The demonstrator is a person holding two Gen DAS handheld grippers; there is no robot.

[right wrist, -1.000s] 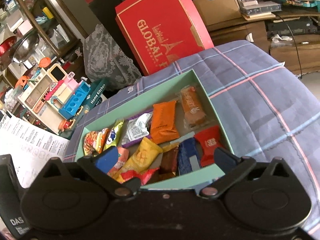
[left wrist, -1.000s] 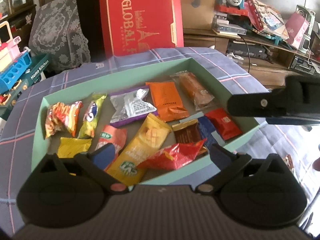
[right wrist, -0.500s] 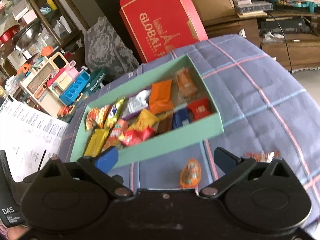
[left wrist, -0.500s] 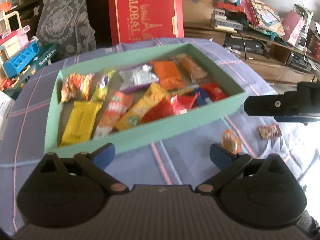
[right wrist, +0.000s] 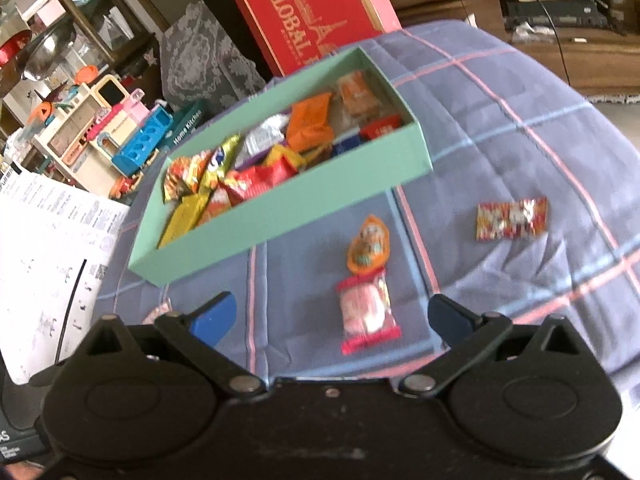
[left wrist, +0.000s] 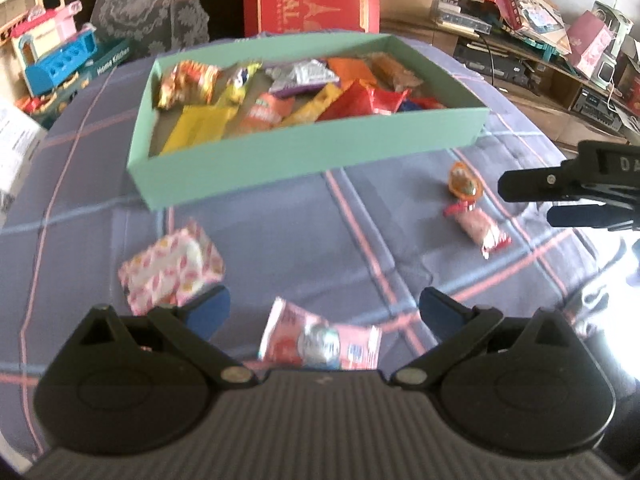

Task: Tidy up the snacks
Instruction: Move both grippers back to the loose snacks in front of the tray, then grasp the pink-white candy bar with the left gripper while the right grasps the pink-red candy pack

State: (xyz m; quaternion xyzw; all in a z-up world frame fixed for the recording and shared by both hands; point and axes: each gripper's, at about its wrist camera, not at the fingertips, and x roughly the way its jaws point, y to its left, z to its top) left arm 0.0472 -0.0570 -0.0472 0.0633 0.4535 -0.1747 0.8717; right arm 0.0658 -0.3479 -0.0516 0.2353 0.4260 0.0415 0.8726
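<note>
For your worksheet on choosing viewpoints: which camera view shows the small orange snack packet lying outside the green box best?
The right wrist view: the orange packet lies near the centre, whole and fairly large. In the left wrist view it appears smaller, off to the right.

Loose snacks [left wrist: 476,227] before filled box [left wrist: 304,152]

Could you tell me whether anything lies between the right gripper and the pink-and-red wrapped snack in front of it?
Nothing visible does. The right gripper is open, and only bare cloth separates it from the pink-and-red snack. The orange snack lies beyond it, toward the green box.
</note>
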